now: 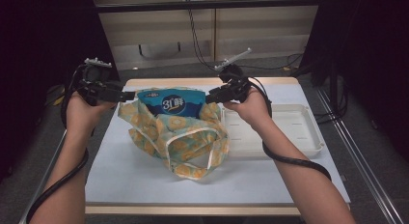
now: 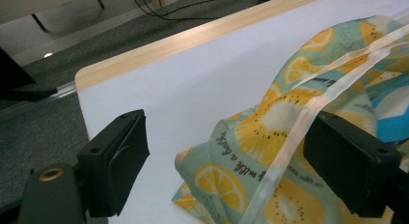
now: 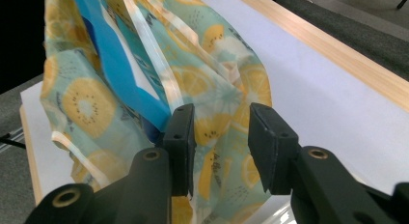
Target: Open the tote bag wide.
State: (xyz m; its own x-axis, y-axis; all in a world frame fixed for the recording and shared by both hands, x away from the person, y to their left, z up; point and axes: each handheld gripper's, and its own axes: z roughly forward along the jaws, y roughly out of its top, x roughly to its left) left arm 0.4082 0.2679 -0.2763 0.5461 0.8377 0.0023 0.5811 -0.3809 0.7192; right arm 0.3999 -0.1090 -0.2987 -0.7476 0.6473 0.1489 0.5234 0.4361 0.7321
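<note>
A teal cloth bag printed with lemon slices [image 1: 181,139] lies on the white tabletop [image 1: 135,185], its pale straps looping toward the front. A blue and white package [image 1: 171,104] stands in its open mouth. My left gripper [image 1: 129,95] is at the bag's left rim. Its jaws are wide open [image 2: 226,127], with the bag's corner [image 2: 251,151] and a strap [image 2: 294,132] lying between them, close to the right-hand jaw. My right gripper [image 1: 210,97] is at the bag's right rim, jaws open a little [image 3: 222,113], with bag fabric [image 3: 217,122] in the gap. The package's blue edge [image 3: 115,64] shows beside it.
A white shallow tray [image 1: 308,137] sits on the table right of the bag. The table's wooden edge [image 2: 193,38] runs along the back, with grey floor and cables beyond it. Black cables trail from both grippers along the forearms.
</note>
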